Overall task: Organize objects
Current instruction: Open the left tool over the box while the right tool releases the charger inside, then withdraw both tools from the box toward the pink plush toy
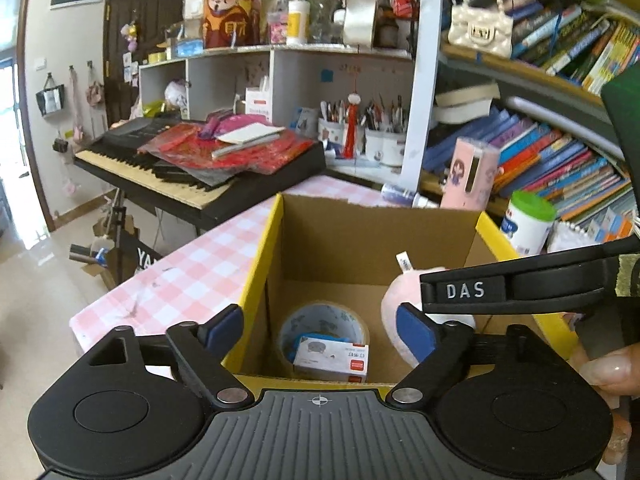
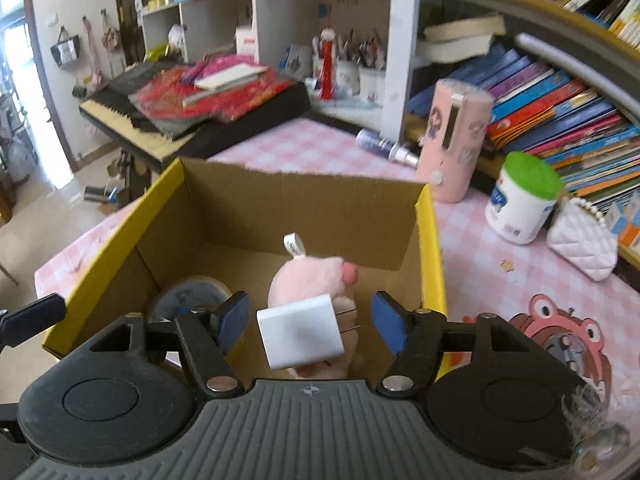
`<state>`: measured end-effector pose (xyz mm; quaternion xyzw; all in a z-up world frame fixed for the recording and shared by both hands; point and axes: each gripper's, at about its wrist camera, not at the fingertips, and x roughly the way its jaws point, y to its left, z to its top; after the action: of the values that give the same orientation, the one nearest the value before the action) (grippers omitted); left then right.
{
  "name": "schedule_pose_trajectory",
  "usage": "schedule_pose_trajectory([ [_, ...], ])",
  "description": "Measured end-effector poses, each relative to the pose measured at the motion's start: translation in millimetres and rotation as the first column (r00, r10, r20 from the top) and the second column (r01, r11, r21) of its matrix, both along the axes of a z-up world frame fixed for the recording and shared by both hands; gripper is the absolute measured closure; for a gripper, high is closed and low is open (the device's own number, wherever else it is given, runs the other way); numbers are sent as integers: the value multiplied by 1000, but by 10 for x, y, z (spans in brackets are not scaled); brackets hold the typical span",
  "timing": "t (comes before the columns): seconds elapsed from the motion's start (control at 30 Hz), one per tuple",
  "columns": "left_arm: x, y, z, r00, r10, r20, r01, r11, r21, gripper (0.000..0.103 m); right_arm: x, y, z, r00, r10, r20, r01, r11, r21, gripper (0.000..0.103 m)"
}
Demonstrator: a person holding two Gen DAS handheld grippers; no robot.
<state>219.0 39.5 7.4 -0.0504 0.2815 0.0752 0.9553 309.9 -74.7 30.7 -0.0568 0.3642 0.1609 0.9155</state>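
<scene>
An open cardboard box with yellow edges (image 1: pixel 260 248) (image 2: pixel 430 232) stands on the pink checked table. Inside lie a tape roll (image 1: pixel 324 320) (image 2: pixel 192 292), a small white carton (image 1: pixel 332 362) and a pink plush toy (image 1: pixel 400 296) (image 2: pixel 308 276). My left gripper (image 1: pixel 320 328) is open and empty over the box's near edge. My right gripper (image 2: pixel 312 320) is open above the box. A white plug charger (image 2: pixel 300 332) sits between its fingers, touching neither pad, over the plush. The right gripper's finger (image 1: pixel 500 288) crosses the left wrist view.
A pink cylindrical case (image 2: pixel 456 140), a spray bottle (image 2: pixel 384 146), a green-lidded white jar (image 2: pixel 520 200) and a white quilted purse (image 2: pixel 580 240) stand on the table right of the box. A keyboard (image 1: pixel 192 160) with red papers is behind left. Bookshelves (image 1: pixel 540 152) fill the right.
</scene>
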Motion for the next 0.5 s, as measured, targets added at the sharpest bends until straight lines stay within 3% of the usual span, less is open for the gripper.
schedule_pose_trajectory([
  [0.23, -261, -8, 77, 998, -44, 41, 46, 998, -33, 11, -317, -87, 201, 994, -52, 92, 50, 999, 18, 21],
  [0.5, -575, -5, 127, 994, -85, 74, 89, 994, -62, 6, -757, -243, 309, 971, -158, 177, 155, 987, 32, 15],
])
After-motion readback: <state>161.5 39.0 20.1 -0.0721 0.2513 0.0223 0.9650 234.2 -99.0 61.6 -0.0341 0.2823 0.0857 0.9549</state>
